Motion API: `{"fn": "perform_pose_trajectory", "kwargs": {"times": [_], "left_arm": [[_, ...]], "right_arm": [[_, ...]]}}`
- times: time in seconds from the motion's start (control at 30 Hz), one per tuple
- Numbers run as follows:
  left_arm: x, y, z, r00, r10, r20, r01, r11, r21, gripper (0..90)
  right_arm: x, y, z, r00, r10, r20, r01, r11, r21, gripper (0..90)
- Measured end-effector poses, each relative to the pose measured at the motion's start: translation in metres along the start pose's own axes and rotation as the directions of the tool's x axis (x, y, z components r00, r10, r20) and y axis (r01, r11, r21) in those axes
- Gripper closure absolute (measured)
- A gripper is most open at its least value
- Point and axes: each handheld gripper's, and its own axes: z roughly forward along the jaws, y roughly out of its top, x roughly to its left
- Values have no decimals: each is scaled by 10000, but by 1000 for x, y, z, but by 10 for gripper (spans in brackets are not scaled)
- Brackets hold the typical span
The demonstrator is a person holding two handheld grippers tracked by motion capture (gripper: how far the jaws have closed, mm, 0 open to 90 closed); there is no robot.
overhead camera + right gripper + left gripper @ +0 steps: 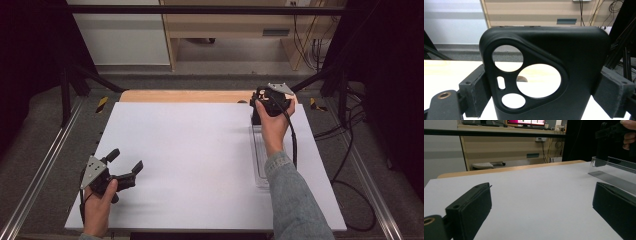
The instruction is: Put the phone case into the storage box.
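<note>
Black phone case (pixel 544 75) clamped by its side edges in right hand-held gripper (pixel 265 102), upper right of high view, above clear tray (pixel 260 165). Left hand-held gripper (pixel 122 162) released, lower left on counter (pixel 190 150). Case best kept upright, squeeze kept even, lowered squarely into tray.

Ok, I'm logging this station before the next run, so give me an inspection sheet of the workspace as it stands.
Surface: white table top, bare in the middle; a wooden edge shows along its far side.
Job's things: black phone case, upright between the right gripper's jaws, camera cut-outs facing that gripper's camera; clear tray lying along the table's right side.
Clutter: nothing seen.
Grippers: right gripper at the tray's far end, shut on the case's two side edges; left gripper low over the near left corner, jaws open, nothing between them.
Cables: one trails from the right gripper along the sleeve; more lie on the floor at right.
Surroundings: black frame bars, wooden furniture and a white panel behind.
</note>
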Motion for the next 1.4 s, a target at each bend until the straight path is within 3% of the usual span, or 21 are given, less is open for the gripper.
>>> {"fn": "perform_pose_trajectory", "kwargs": {"times": [0.53, 1.4], "left_arm": [[-1, 0, 1, 10000, 31, 88, -31, 10000, 40, 22], [-4, 0, 2, 9998, 83, 204, -84, 9999, 56, 22]], "right_arm": [[4, -18, 8, 9996, -76, 282, 68, 9995, 294, 132], [-1, -24, 14, 9993, -48, 362, 37, 9996, 297, 132]]}}
